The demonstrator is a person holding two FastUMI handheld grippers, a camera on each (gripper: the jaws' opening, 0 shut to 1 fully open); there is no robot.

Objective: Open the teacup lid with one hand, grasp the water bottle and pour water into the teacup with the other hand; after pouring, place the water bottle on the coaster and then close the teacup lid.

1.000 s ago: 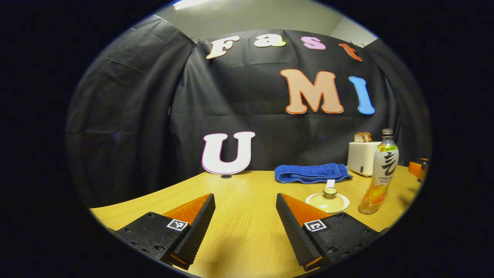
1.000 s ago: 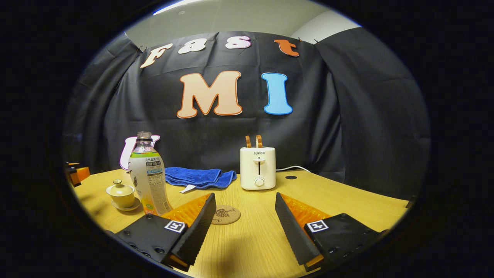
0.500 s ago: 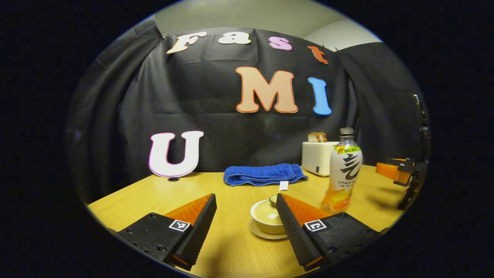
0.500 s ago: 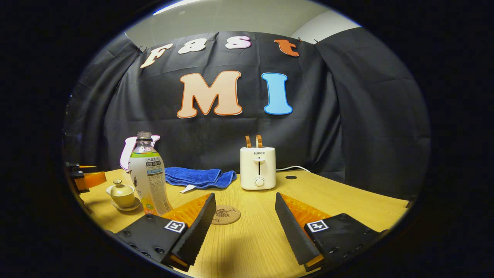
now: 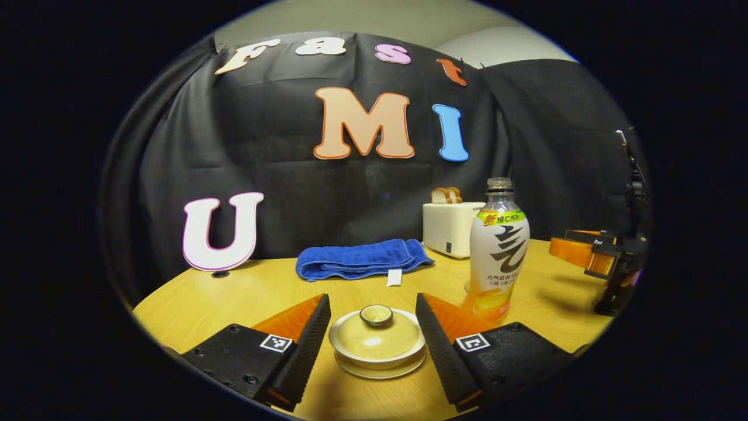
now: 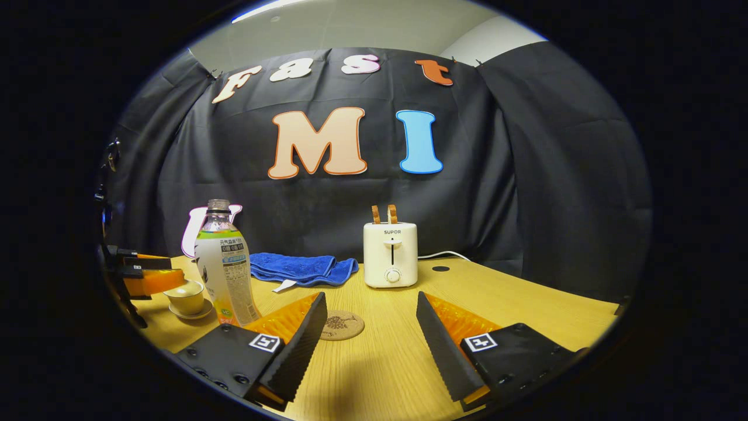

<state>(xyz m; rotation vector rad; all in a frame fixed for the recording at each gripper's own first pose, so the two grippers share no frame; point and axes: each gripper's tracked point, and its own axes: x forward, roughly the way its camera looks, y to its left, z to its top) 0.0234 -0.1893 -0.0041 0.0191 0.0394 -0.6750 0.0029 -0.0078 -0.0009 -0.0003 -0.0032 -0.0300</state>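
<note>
Left gripper view, cream lidded teacup (image 5: 377, 342), knobbed lid (image 5: 377, 331)

In the left gripper view, the pale ceramic teacup (image 5: 377, 351) on its saucer sits between the left gripper's (image 5: 370, 339) two parted fingers, its round knobbed lid (image 5: 376, 334) on top. Ahead and to the right of that gripper stands the clear plastic water bottle (image 5: 498, 251), upright on the wooden table (image 5: 245, 292). Behind the cup lies a folded blue towel (image 5: 359, 259); right of the towel, behind the bottle, is a white toaster (image 5: 451, 228).

In the right gripper view, the round cork coaster (image 6: 342, 325) lies just ahead of the right gripper (image 6: 368, 333), between its fingers. Bottle and cup stand to its left, the cup farther left, seemingly under the other gripper's fingers.
</note>
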